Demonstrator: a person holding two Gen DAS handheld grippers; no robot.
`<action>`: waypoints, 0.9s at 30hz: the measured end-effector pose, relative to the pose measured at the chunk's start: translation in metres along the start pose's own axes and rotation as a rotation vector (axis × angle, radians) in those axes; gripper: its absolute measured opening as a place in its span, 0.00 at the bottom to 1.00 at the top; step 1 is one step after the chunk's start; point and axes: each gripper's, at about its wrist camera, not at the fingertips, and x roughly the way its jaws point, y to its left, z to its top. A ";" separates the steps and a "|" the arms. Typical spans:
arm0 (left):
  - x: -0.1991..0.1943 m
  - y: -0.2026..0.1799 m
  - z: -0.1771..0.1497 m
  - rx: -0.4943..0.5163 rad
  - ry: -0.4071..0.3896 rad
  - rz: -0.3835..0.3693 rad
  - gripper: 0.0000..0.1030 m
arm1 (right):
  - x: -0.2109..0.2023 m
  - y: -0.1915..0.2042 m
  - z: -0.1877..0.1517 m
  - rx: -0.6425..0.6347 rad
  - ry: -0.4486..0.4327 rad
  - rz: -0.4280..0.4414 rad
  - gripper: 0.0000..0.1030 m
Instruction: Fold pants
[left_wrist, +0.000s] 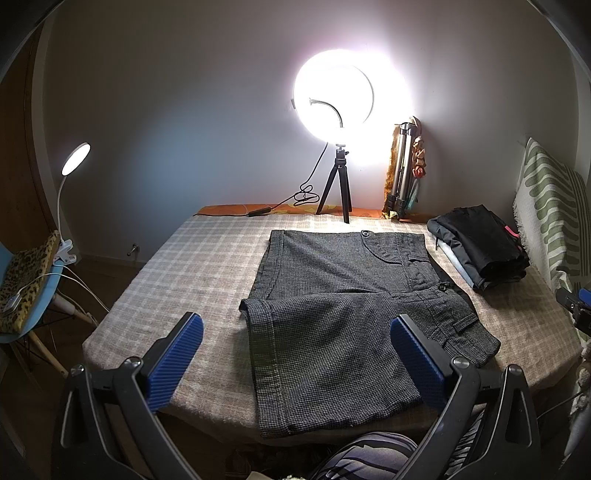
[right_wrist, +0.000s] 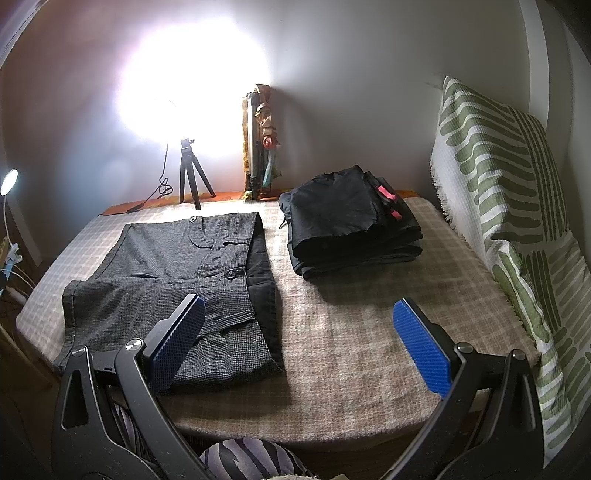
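The grey pants (left_wrist: 354, 310) lie flat on the checked blanket (left_wrist: 192, 266) of the bed, one layer already over another, and both tools – left tool (left_wrist: 295, 358) and right tool (right_wrist: 299, 343) – hang wide apart, holding nothing. For the next fold it seems best to pinch the near hem at both corners, lift evenly, and lay it square to the far waistband. Beyond, a ring light (left_wrist: 334, 92) glares against the wall, a stack of dark clothes (right_wrist: 351, 225) sits far right – beside a green-patterned cushion (right_wrist: 509, 192).
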 end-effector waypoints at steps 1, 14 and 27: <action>0.000 0.000 0.000 0.000 0.001 0.000 0.99 | 0.000 0.000 0.000 0.000 0.000 0.000 1.00; 0.003 -0.001 0.000 0.003 0.005 0.005 0.99 | 0.000 0.001 0.001 -0.001 0.002 -0.001 1.00; 0.009 0.001 -0.004 0.000 0.022 0.004 0.99 | 0.004 0.006 -0.005 -0.015 0.003 0.003 1.00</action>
